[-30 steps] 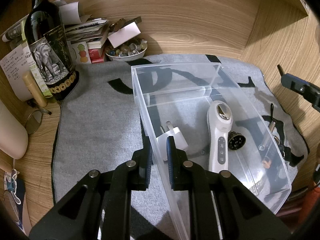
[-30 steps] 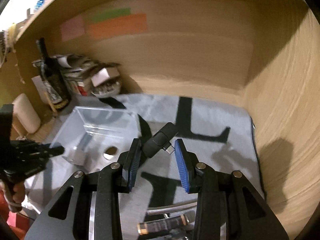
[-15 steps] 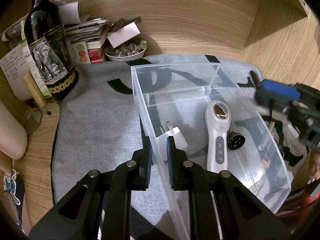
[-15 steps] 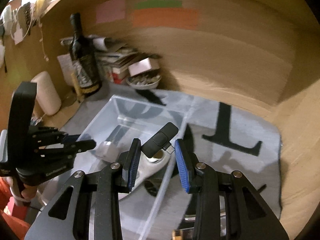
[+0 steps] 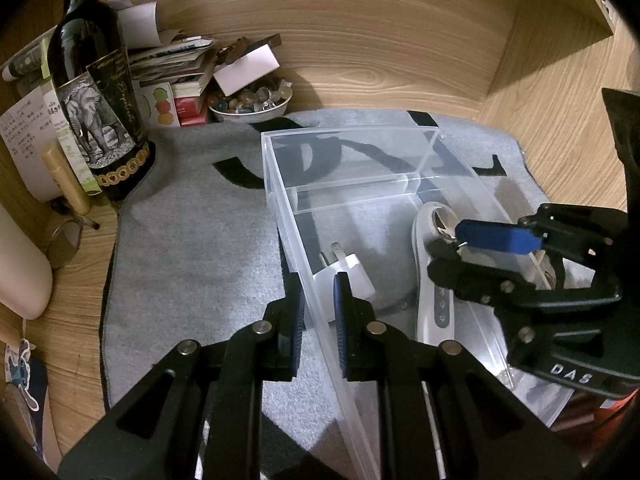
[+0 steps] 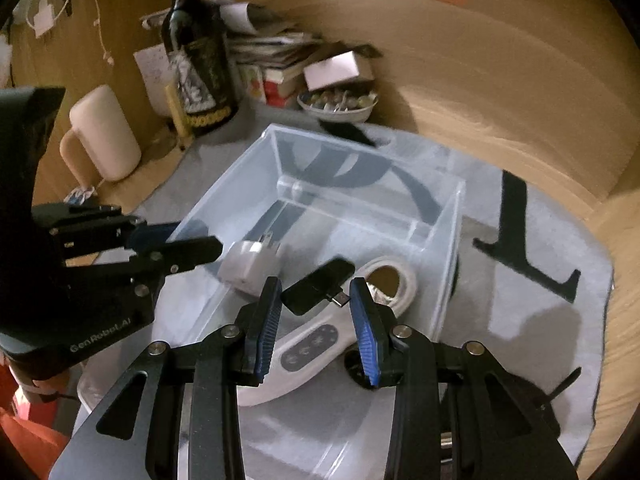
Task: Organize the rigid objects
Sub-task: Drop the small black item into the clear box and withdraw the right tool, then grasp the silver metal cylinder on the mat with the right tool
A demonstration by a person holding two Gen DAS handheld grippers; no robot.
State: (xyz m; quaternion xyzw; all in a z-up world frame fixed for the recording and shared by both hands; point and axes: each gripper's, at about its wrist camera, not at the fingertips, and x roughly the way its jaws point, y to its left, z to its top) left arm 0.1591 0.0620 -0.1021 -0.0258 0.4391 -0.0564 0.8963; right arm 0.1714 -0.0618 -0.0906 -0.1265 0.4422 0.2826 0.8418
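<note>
Two items lay inside the clear bin (image 6: 360,208): a white plug adapter (image 6: 248,268) and a white handheld device (image 6: 320,344). The left gripper (image 5: 318,312) pinched the bin's side wall between nearly closed jaws. Above the bin, the right gripper (image 6: 316,320) stood wider, a black dongle (image 6: 316,286) between its pads.

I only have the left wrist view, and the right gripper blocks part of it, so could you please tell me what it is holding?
Observer: The right gripper holds a black dongle, plug toward its right pad.
Operator: Thank you. Is it over the bin?
Observer: Yes, inside the walls of the bin, above the white device.
Operator: Is anything hidden beneath?
Observer: A black round part lies beside the device.
</note>
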